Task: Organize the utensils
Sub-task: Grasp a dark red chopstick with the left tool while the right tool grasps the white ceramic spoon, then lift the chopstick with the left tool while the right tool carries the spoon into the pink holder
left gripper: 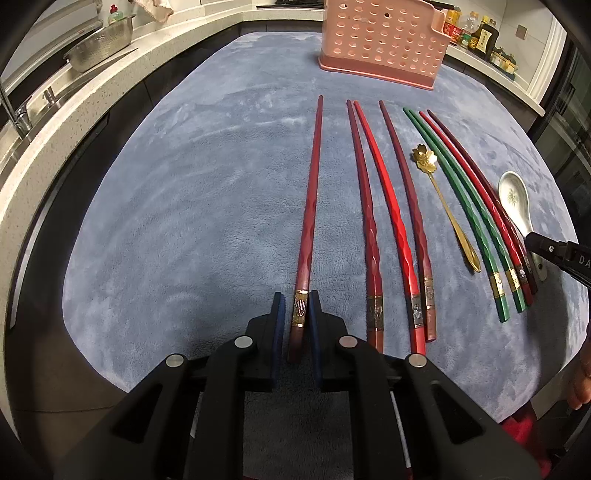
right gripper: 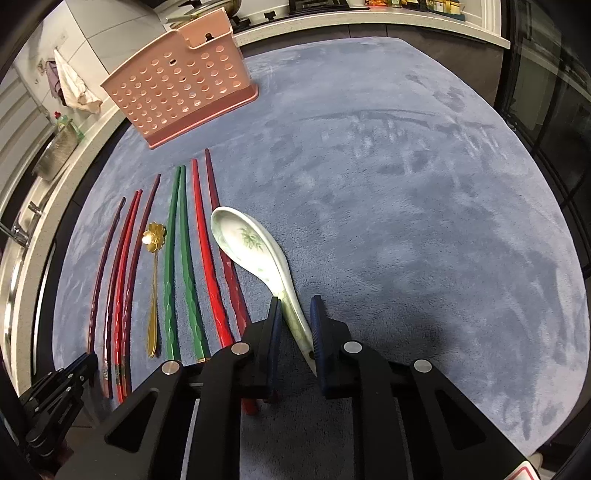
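Note:
My left gripper (left gripper: 298, 299) straddles the banded end of a dark red chopstick (left gripper: 312, 184) lying alone on the grey cloth; its fingers sit close on both sides, and I cannot tell if they pinch it. To its right lie three more red chopsticks (left gripper: 384, 206), a gold flower spoon (left gripper: 443, 203), two green chopsticks (left gripper: 469, 218) and two red ones. My right gripper (right gripper: 295, 306) is open around the handle of the white ceramic spoon (right gripper: 251, 243), which rests on the cloth. The pink perforated utensil holder (left gripper: 380, 40) stands at the back.
A kitchen counter with a sink, tap and steel colander (left gripper: 99, 46) runs along the left. Bottles (left gripper: 476, 33) stand on the counter at the back right. The grey cloth (right gripper: 424, 206) extends wide to the right of the spoon.

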{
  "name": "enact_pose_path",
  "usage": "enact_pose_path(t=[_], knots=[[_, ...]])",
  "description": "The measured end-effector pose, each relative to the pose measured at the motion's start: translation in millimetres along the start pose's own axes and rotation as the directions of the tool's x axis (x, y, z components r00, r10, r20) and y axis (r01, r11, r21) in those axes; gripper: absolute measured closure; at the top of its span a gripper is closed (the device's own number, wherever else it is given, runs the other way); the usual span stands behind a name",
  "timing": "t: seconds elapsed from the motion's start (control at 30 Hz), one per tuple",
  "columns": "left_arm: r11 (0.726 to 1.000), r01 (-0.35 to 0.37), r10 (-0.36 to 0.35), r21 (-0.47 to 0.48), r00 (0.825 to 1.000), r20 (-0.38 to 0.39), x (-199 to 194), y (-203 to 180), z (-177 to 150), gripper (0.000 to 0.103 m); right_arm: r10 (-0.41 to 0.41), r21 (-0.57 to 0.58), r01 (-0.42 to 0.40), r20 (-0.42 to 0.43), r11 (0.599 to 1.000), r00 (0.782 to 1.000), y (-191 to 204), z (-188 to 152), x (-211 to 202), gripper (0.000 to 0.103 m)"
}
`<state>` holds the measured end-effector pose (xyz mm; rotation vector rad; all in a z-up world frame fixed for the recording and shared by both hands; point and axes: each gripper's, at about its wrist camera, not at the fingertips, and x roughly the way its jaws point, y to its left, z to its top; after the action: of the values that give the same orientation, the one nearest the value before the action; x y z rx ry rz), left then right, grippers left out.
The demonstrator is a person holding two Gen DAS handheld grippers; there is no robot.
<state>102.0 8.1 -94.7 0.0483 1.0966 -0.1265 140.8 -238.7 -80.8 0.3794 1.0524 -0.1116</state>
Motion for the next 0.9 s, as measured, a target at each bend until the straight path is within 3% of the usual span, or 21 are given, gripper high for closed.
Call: enact_pose_path(t=[0.17,0.53,0.9], knots=[[1.000,0.005,-0.005,-0.001,1.000,0.006,0,1,-1,0.091,0.038,0.016,-0.038,0.022,0.999,0.999,-6,-5,0,0.088],[0.997,0.076,-0.075,-0.028,0.997,0.029,-12,14,0,0.096,-0.012,-0.017,0.013,0.060,1.000,0.998,6,0,-27,0.096],[0.995,0.081,-0.070,-0.060,0.984,0.161,-65,25,22,0.096,-0.036,-0.011,0.038,0.151,0.999,0.988,12,15,-66,0.097]])
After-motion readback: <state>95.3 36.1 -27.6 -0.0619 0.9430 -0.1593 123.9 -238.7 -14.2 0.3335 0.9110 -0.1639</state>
